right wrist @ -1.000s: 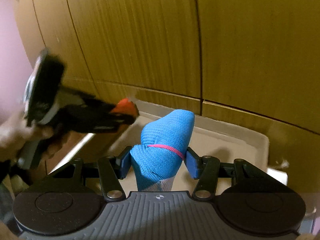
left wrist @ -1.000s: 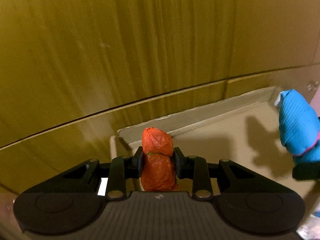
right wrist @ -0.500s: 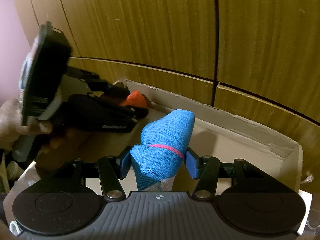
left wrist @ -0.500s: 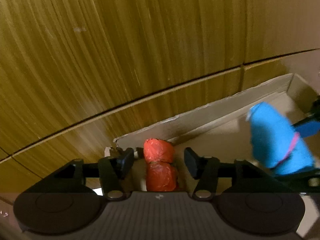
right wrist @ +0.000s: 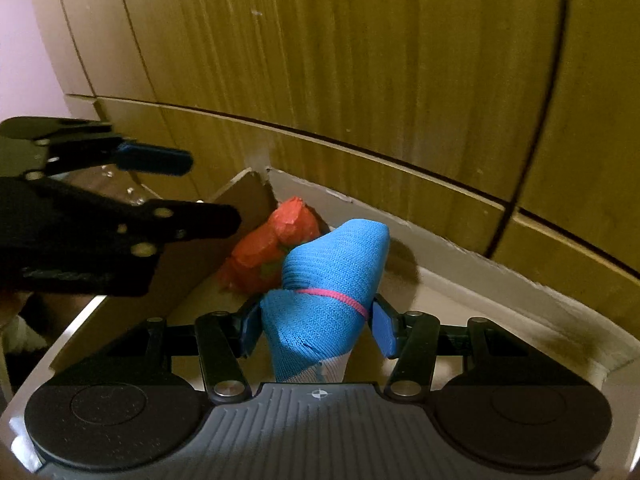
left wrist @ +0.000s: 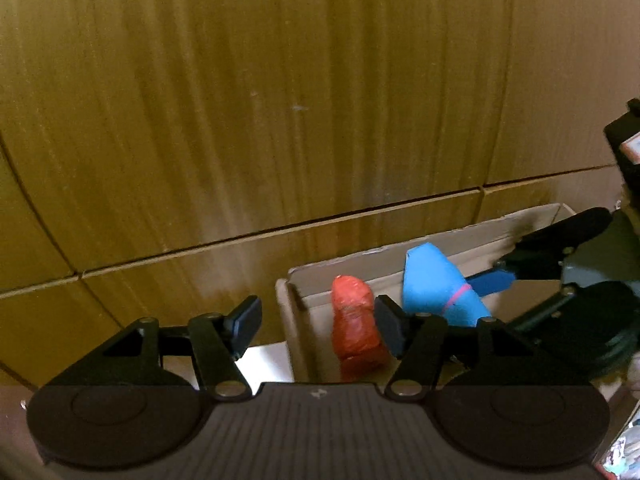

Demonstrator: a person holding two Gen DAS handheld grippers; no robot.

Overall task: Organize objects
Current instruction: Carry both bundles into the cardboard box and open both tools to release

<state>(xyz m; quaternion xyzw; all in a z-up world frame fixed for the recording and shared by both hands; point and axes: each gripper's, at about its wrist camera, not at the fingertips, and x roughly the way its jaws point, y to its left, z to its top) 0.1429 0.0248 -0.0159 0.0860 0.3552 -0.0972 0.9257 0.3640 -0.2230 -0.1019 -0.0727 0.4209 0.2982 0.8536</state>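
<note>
An orange wrapped bundle stands in the left corner of an open cardboard box, also in the right wrist view. My left gripper is open and empty, jaws wide apart, drawn back left of the bundle; it shows in the right wrist view. My right gripper is shut on a rolled blue sock with a pink band, held inside the box right beside the orange bundle. The sock also shows in the left wrist view.
Wooden cabinet panels rise directly behind the box. The box's left wall stands between my left gripper and the bundle. A pale wall is at far left.
My left gripper let go of the orange bundle, opened wide and drew back to the left. My right gripper moved the blue sock down next to the bundle.
</note>
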